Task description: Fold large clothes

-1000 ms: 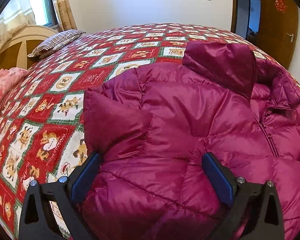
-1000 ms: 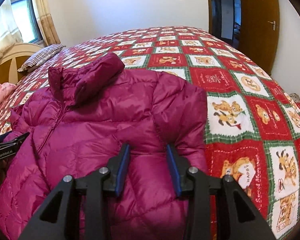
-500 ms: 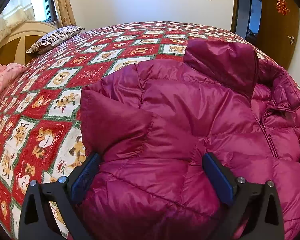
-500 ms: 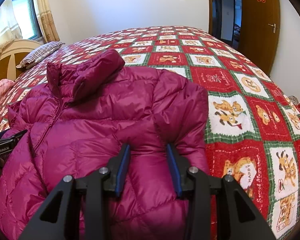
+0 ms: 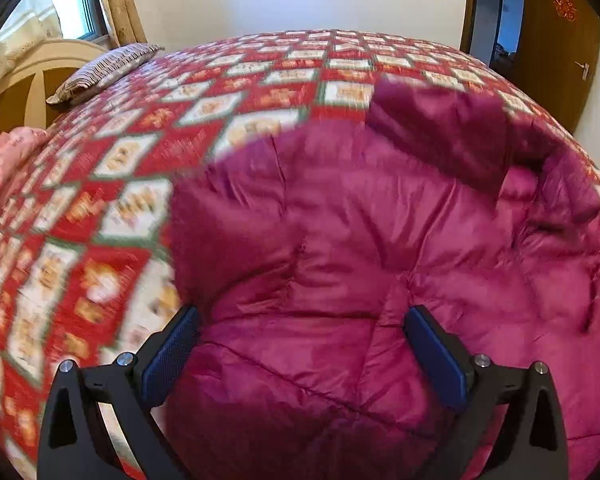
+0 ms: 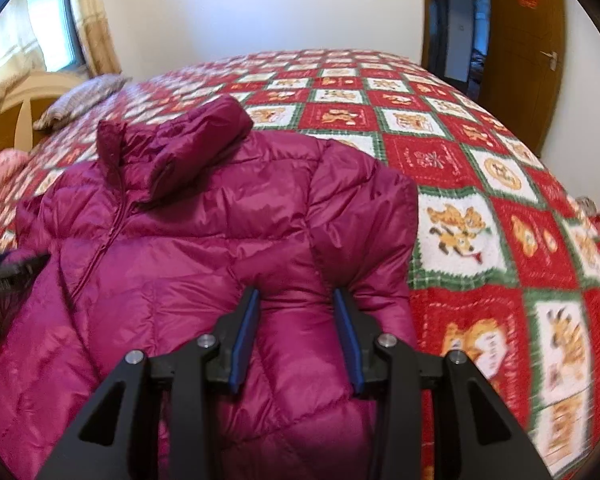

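**Both grippers engaged on the down jacket at the near edge of the bed**

1. Work item. 1 magenta quilted down jacket (image 6: 204, 248) lies front-up on the red, green and white patchwork bedspread (image 6: 480, 184). The zipper runs away from the jaws toward the collar (image 6: 112, 152). 1 sleeve end (image 6: 204, 148) is folded across the far part of the jacket, just beyond the collar.

2. Right gripper (image 6: 296, 308). The 2 blue pads stand partly closed with a puffed fold of the jacket's right edge filling the gap between them; the fabric bulges at both pads, so the jaws are clamped on it. Bedspread lies directly to the right of the jaws.

3. Left gripper (image 5: 300, 336). The jaws stand wide. A broad bunch of the jacket's left edge sits between the pads and reaches both of them. The picture is motion-blurred, but the fabric appears gathered and pinched at each pad, so this reads as a grip.

4. Surroundings. A striped pillow (image 5: 104, 72) lies far beyond the jaws, to the left, against the headboard (image 5: 28, 76).
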Available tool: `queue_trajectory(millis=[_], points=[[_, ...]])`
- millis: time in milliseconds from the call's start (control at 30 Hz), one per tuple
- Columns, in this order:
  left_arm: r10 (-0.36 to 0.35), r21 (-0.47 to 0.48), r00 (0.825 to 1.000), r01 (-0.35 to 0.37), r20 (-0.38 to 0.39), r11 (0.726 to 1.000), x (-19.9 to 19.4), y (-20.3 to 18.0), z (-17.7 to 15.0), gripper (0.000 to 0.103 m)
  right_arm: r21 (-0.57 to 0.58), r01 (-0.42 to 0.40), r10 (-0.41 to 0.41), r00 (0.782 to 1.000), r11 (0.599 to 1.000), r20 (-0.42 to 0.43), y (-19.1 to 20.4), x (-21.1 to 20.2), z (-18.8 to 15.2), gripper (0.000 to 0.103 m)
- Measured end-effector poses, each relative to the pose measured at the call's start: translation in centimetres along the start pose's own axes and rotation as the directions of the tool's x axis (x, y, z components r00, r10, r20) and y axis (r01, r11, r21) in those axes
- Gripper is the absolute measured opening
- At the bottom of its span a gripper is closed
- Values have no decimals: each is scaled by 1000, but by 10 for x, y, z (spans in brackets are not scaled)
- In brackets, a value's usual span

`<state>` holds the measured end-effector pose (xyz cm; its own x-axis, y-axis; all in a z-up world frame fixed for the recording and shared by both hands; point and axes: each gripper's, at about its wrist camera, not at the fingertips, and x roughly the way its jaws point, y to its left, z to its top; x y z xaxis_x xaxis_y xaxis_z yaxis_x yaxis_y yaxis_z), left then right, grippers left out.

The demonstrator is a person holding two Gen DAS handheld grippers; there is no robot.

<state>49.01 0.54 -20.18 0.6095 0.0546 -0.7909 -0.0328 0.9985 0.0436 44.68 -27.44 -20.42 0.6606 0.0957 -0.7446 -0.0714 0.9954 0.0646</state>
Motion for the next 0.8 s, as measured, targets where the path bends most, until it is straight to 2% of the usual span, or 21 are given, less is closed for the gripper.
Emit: queue_trajectory(millis=[67, 133, 200, 267, 333, 400, 467, 567, 700, 767, 800], points=[[-45, 10, 996, 45, 79, 999, -28, 2, 25, 102, 19, -23, 23, 999, 1000, 38, -5, -18, 14, 50], [-70, -9, 988, 72, 135, 997, -45, 4, 52, 102, 33, -37, 34, 997, 999, 76, -6, -29, 30, 67], [-113, -41, 981, 120, 156, 992, -48, 3, 79, 102, 49, -69, 64, 993, 996, 98, -4, -32, 52, 68], [-152, -71, 977, 164, 150, 984, -39, -1, 103, 102, 38, -82, 78, 992, 996, 95, 4, -26, 75, 68], [-158, -81, 977, 170, 141, 982, -21, -10, 124, 102, 17, -83, 81, 993, 996, 84, 12, -15, 94, 68], [-166, -81, 981, 174, 98, 981, 6, -19, 142, 102, 23, -94, 93, 994, 995, 58, 16, -1, 110, 68], [-165, -75, 985, 168, 48, 983, 34, -28, 152, 102, 19, -100, 99, 995, 995, 32, 19, 13, 123, 72], [-170, -69, 985, 170, 0, 983, 62, -37, 151, 102, 3, -95, 95, 995, 995, -11, 21, 37, 134, 72], [-182, 2, 983, 182, -23, 983, 78, -49, 144, 102, -19, -91, 89, 994, 996, -63, 22, 66, 141, 71], [-199, 56, 980, 199, -18, 978, 75, -52, 138, 100, -47, -97, 94, 993, 994, -74, 23, 71, 140, 56], [-202, 79, 979, 202, -9, 976, 73, -52, 136, 79, -63, -105, 100, 992, 992, -79, 24, 71, 140, 42]])
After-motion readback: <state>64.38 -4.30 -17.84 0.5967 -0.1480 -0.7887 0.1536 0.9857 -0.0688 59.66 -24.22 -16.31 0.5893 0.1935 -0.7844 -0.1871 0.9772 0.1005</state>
